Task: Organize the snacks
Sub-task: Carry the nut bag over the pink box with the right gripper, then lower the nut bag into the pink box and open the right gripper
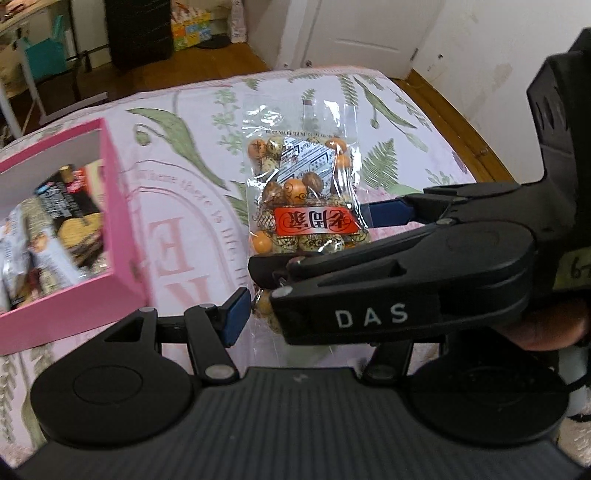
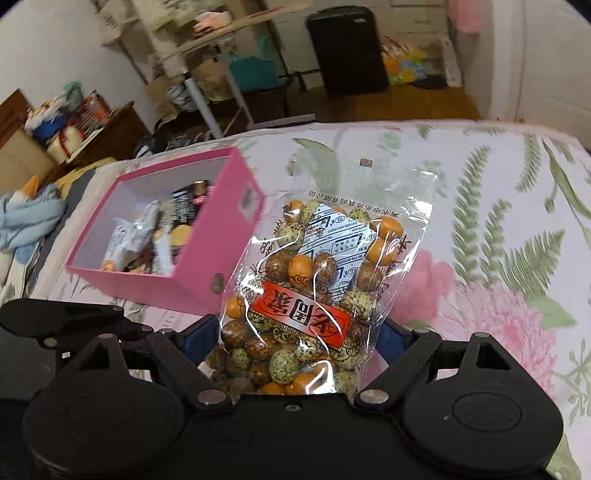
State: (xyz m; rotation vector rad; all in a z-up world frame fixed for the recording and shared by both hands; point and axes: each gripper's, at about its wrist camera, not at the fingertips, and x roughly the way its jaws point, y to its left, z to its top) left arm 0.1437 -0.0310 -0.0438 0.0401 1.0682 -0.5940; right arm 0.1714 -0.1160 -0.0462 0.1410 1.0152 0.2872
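Home bedroom; bed (image 2: 498, 206) with pink floral and fern print cover fills the foreground; wooden floor (image 1: 236, 59) beyond the bed's far edge; white panelled door (image 1: 362, 33) and white walls past its far right corner; cluttered white shelving rack (image 2: 207, 74), black suitcase-like case (image 2: 347, 51), colourful boxes (image 1: 190, 27), wooden dresser (image 2: 110, 133) piled with household items off the far left corner

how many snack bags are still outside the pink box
1: the clear bag of coated nuts lies on the floral cloth, right of the pink box, between the right gripper fingers. Others may sit beyond view.
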